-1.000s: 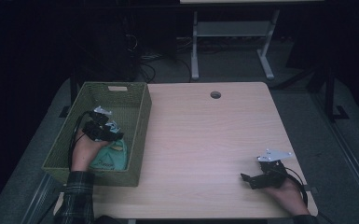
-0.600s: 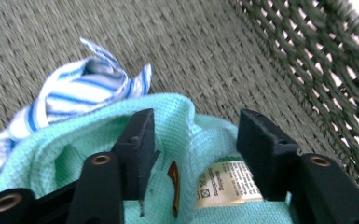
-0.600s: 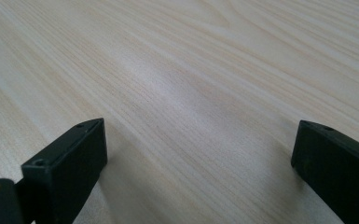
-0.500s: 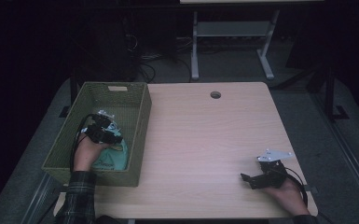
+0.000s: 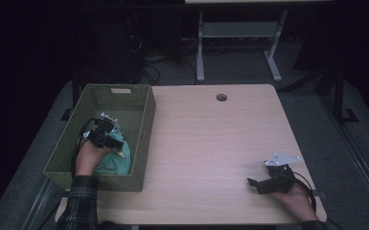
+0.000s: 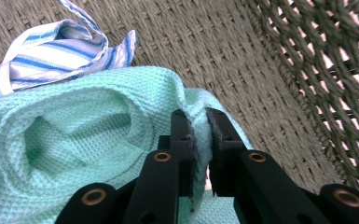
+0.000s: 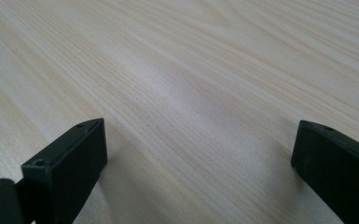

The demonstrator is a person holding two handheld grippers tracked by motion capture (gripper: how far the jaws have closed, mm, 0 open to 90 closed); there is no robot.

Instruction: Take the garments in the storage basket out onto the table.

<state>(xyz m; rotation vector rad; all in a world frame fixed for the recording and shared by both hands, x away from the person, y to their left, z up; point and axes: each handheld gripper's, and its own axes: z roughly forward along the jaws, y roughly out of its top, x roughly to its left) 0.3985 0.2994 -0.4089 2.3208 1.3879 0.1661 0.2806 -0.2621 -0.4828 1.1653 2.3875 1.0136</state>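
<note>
The mint-green cloth (image 6: 74,154) lies crumpled in the near part of the woven basket (image 5: 139,139), which stands at the left edge of the surface (image 5: 211,143). In the left gripper view its waffle weave is bunched into soft folds with a hollow in the middle; as a rumpled heap it points no clear way, though in the high view the cloth (image 5: 117,158) runs roughly from near to far along the basket's right wall. A fold at its right side rises between the 2 black jaws of the left tongs (image 6: 199,122), which have just been closing and now pinch that fold. A white cloth with blue stripes (image 6: 60,56) lies just beyond the green one, touching it, on the basket's woven floor.

In the high view the left tongs (image 5: 106,130) sit inside the basket with a hand (image 5: 90,155) in a plaid sleeve behind them. The right tongs (image 5: 253,184) rest low over the near right corner of the surface, well apart from the basket; in the right gripper view the right tongs (image 7: 198,154) stand wide apart with bare wood between them.

The surface is pale wood-grain with 1 round cable hole (image 5: 221,97) near its far edge. Beyond it the room is dark, with the white legs of another desk (image 5: 200,52) and loose cables on the floor.
</note>
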